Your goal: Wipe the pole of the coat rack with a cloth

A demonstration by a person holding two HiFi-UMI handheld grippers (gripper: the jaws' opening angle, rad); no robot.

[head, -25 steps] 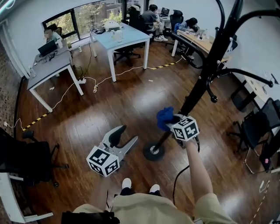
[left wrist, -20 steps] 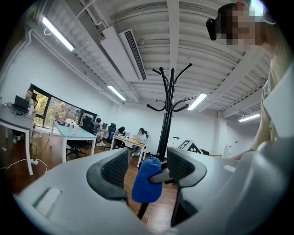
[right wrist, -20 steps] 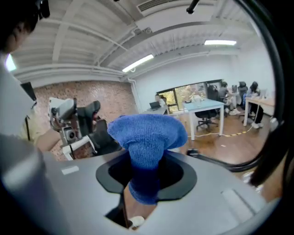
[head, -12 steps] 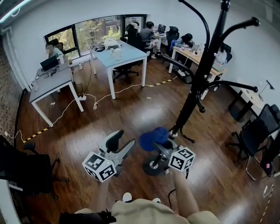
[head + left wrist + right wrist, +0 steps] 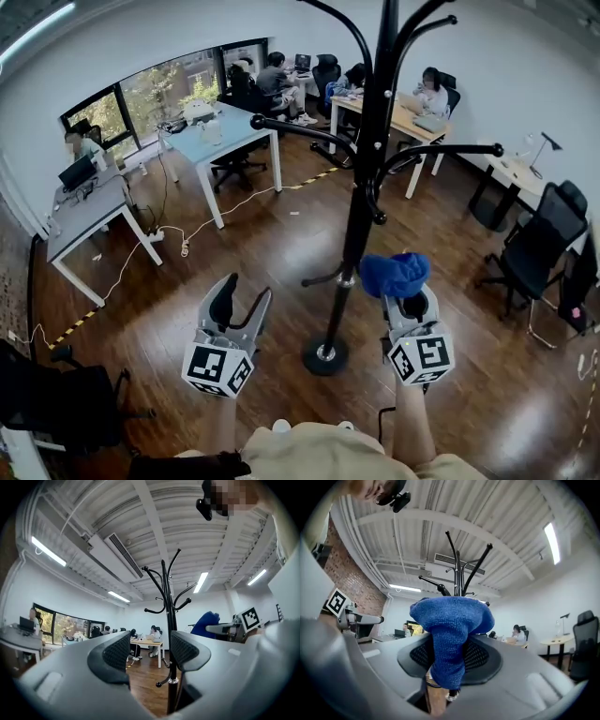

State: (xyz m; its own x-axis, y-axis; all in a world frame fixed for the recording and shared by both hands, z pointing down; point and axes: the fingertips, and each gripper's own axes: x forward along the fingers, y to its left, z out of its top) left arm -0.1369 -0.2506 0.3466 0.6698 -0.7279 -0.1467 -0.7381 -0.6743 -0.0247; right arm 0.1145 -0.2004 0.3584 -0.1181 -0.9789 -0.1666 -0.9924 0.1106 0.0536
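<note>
- Coat rack pole [image 5: 354, 225] stands upright between our two grippers.
- Blue cloth [image 5: 395, 273] sits just right of the pole, clamped in our right gripper [image 5: 410, 305].
- Our left gripper [image 5: 238, 302] is left of the pole, jaws apart, holding nothing.

- Coat rack [image 5: 361, 197]: black, upright, in the centre of the head view; a slim pole with a silvery ring partway down, curved hook arms branching near the top, a round base [image 5: 325, 356] at lower centre.
- Cloth [image 5: 395, 273]: blue, bunched, right of centre, just beside the pole; pinched in the right gripper [image 5: 450, 656], a fold hanging below its jaws.
</note>
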